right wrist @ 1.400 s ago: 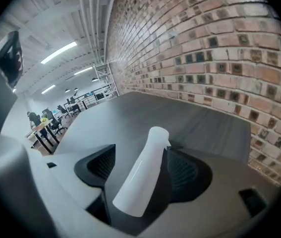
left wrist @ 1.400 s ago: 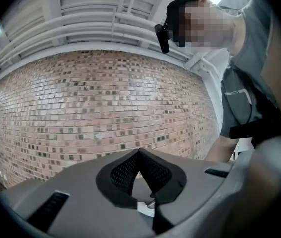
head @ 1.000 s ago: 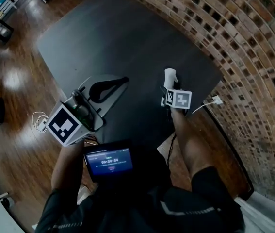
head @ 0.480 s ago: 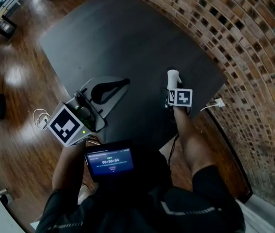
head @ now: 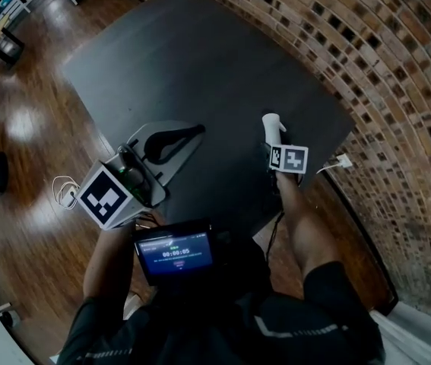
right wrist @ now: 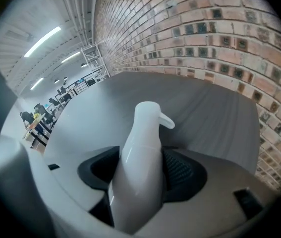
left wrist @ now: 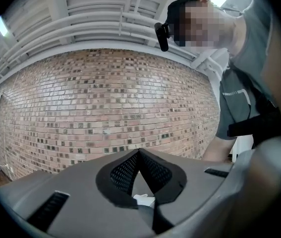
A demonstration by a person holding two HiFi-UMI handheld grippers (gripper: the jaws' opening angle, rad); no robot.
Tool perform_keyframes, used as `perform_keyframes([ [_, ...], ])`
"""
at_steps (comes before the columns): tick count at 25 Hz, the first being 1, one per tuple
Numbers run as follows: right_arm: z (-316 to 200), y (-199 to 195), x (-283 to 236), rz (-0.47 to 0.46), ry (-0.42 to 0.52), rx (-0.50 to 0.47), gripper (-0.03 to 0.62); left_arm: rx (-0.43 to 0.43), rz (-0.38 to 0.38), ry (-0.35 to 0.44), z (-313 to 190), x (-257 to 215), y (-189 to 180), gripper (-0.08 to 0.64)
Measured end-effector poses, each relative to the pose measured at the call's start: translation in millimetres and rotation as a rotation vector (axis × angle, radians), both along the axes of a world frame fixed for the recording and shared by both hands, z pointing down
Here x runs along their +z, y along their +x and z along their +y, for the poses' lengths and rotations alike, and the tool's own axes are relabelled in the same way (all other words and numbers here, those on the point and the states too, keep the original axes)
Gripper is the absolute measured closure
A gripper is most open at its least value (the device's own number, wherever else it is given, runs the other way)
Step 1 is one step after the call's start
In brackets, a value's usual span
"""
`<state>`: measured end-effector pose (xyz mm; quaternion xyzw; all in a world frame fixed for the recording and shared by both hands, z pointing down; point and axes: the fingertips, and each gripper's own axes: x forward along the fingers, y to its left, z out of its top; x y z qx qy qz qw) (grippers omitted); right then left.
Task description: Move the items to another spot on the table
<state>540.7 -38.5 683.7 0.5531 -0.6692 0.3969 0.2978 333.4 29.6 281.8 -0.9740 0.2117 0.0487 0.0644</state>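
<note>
The white bottle (right wrist: 141,148) stands upright near the 4 o'clock edge of the tabletop (head: 200,59), by the brick wall (head: 397,90); my right gripper (right wrist: 142,175) fingers have just been closing and now hug its sides; I should squeeze snugly, then lift straight up without tipping it; my left gripper (left wrist: 139,155) fingers are pinched together, empty.

My head camera looks steeply down on the dark grey rounded table (head: 200,59), with the red brick wall (head: 382,74) at two o'clock. The camera on my left gripper (left wrist: 139,155) faces that wall level. The one on my right gripper (right wrist: 141,157) tilts down, close behind the white plastic bottle (right wrist: 142,128), and shares both table and wall.
</note>
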Motion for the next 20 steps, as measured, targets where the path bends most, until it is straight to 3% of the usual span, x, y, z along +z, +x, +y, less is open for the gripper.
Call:
perform_keyframes([
  [14,63,-34,-90,-0.047,0.175,0.127,0.313,0.126,0.081,0.057,50,-30,-50,0.566],
  [20,96,-61,-131,-0.062,0.26,0.135,0.313,0.178,0.118,0.102,81,-50,-73,0.566],
])
